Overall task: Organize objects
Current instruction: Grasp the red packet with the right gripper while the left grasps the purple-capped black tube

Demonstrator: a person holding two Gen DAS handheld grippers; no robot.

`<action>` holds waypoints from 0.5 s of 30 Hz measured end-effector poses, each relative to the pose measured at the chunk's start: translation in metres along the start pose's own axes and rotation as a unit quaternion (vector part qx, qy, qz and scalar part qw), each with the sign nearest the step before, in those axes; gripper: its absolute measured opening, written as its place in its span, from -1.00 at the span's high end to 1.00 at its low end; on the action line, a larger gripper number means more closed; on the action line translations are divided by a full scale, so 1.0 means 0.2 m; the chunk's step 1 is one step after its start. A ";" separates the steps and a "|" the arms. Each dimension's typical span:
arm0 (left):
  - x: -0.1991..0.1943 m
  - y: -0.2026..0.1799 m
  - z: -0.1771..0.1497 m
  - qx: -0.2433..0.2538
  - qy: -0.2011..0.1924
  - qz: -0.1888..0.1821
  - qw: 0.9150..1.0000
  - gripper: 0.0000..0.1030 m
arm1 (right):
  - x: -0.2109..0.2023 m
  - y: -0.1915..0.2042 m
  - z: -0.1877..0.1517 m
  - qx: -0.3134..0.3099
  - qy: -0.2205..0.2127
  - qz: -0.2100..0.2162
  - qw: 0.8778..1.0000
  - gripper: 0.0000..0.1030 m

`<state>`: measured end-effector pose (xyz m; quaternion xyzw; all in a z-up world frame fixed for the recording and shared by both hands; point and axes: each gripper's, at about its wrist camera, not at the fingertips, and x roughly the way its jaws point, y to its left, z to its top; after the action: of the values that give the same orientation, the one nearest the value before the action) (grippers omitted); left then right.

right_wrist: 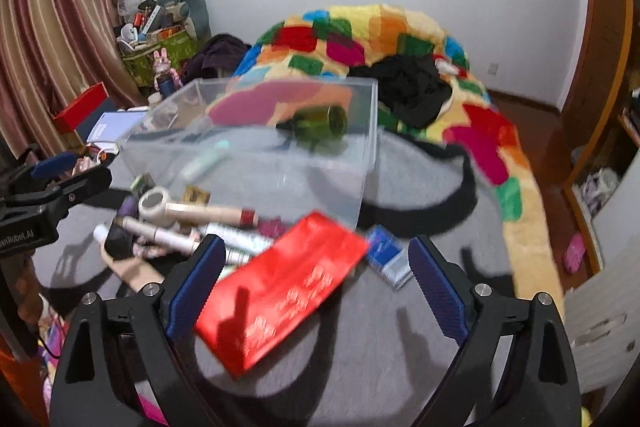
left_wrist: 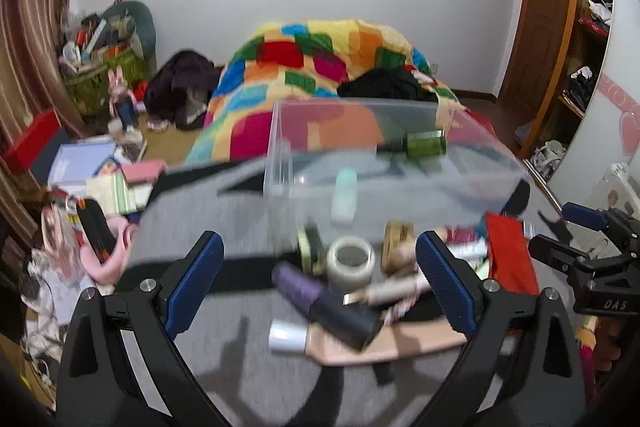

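Observation:
A clear plastic box (left_wrist: 280,155) (right_wrist: 368,147) stands on a grey blanket; a green bottle (left_wrist: 426,143) (right_wrist: 320,123) and a pale mint tube (left_wrist: 345,193) (right_wrist: 204,159) lie in it. In front of it lies a heap of cosmetics: a tape roll (left_wrist: 351,259) (right_wrist: 154,202), a purple-and-black bottle (left_wrist: 324,303), a beige tube (left_wrist: 360,345). My left gripper (left_wrist: 320,283) is open above the heap. My right gripper (right_wrist: 316,279) is open over a red packet (right_wrist: 280,291) (left_wrist: 510,255), with a blue-and-white tube (right_wrist: 388,259) beside it.
A bright patchwork quilt (left_wrist: 304,55) with dark clothes (right_wrist: 408,87) covers the bed behind the box. Books and clutter (left_wrist: 100,175) lie on the floor at left, with a full green basket (left_wrist: 100,67). A wooden wardrobe (left_wrist: 568,47) stands at right.

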<state>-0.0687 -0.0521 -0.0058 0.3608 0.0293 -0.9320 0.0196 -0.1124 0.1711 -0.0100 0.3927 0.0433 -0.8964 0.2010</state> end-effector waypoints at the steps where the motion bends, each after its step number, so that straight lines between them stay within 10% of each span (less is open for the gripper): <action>1: 0.01 0.01 -0.03 -0.003 0.005 -0.002 1.000 -0.90 | 0.01 0.00 -0.02 0.006 0.006 0.004 1.000 -0.78; 15: 0.15 -0.03 -0.19 -0.014 0.035 0.029 0.999 -0.90 | 0.11 0.14 -0.15 -0.014 0.026 -0.028 0.999 -0.90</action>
<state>-0.0656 -0.0437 -0.0541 0.3941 0.0326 -0.9171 0.0504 -0.0949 0.1442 -0.0443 0.4114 0.0720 -0.8905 0.1805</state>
